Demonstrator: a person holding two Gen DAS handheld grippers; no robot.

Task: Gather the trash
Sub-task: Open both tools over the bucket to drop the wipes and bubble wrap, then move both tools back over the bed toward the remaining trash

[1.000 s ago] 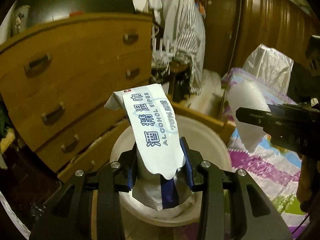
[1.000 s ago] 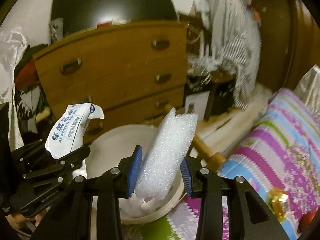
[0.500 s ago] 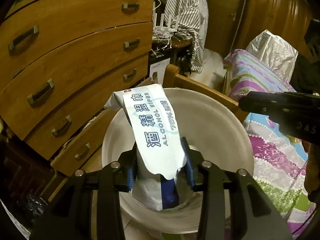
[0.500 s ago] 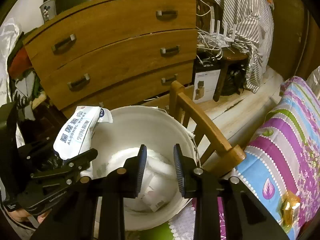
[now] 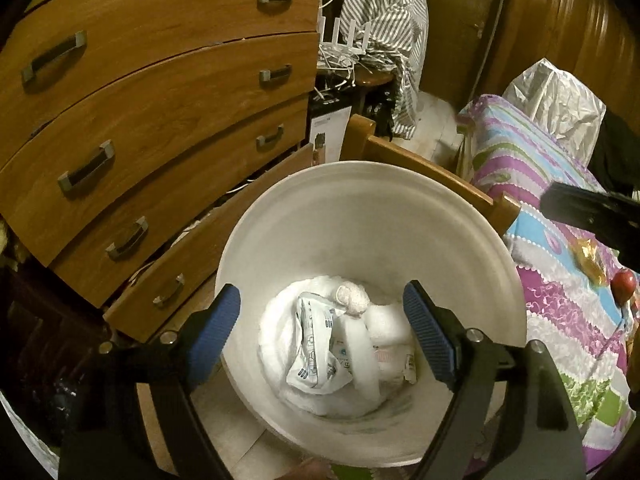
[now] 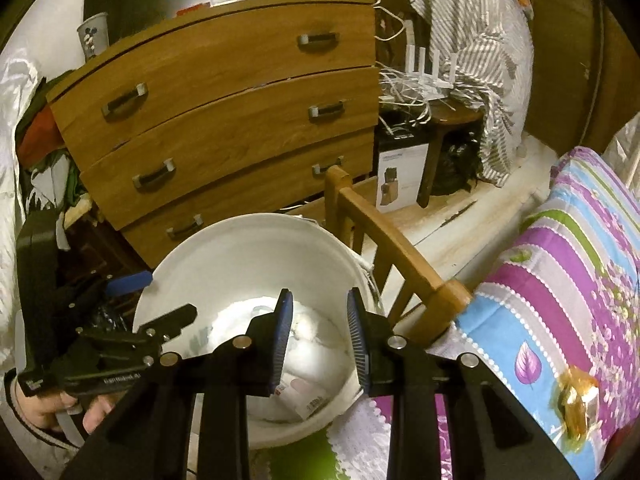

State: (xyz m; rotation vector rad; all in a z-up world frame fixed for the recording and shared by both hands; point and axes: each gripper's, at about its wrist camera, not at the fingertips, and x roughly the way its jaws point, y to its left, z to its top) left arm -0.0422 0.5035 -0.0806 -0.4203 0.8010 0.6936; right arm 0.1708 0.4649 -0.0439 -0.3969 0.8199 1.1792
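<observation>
With wipes packet (image 5: pixel 316 354) and foam (image 5: pixel 362 350) lying in white bin (image 5: pixel 372 200): left gripper (image 5: pixel 322 320) jaws just opened wide, empty; right gripper (image 6: pixel 318 338) closed down, empty. Gold wrapper (image 6: pixel 576 402) left on bedspread (image 6: pixel 568 280).

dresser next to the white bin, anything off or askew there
Yes: the bottom drawer of the brown wooden dresser hangs partly pulled out at an angle beside the round white plastic bin, with white cables showing in the gap above it.
</observation>
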